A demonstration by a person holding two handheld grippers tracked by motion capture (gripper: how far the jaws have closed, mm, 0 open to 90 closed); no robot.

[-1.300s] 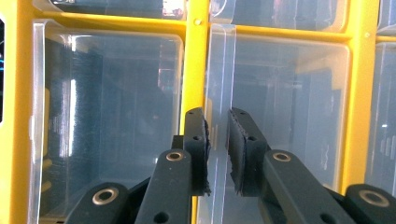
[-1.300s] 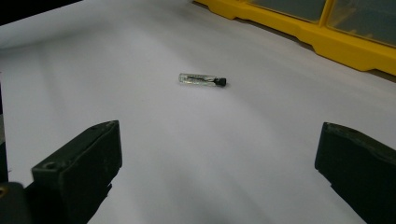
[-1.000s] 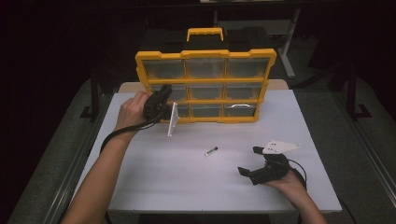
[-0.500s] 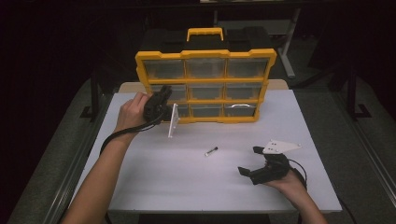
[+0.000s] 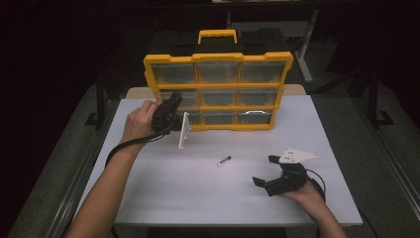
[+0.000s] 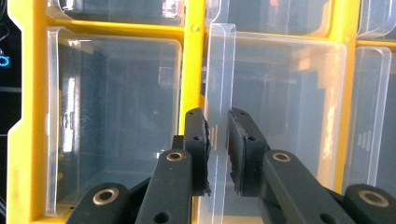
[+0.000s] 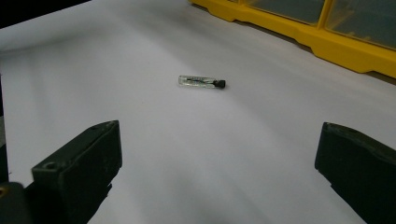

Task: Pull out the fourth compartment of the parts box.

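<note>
My left gripper [image 6: 217, 154] has its jaws pinched on the front lip of a clear drawer [image 6: 275, 116], one pad on either side of the thin plastic edge. That drawer sits in the yellow organizer [image 5: 218, 91], and from the left gripper view I see a yellow divider just left of the pinched lip, with a second clear drawer [image 6: 112, 121] beyond it. From the high view, my left gripper [image 5: 171, 111] is at the organizer's lower left corner, close against its front face, and its grey plate stands on edge just right of my hand.

My right gripper [image 5: 270, 173] rests low near the table's front right, jaws spread wide and holding nothing. In the right gripper view its jaws [image 7: 219, 172] frame a bare stretch of white table [image 7: 140, 154], and a small clear vial [image 7: 201, 82] with a dark cap lies on its side ahead of them, well apart from both pads. In the high view the vial [image 5: 224, 160] lies in open table between the organizer's bottom edge and my right gripper, with room all round it. The organizer's yellow base rail [image 7: 299, 39] runs across the far side beyond the vial.
</note>
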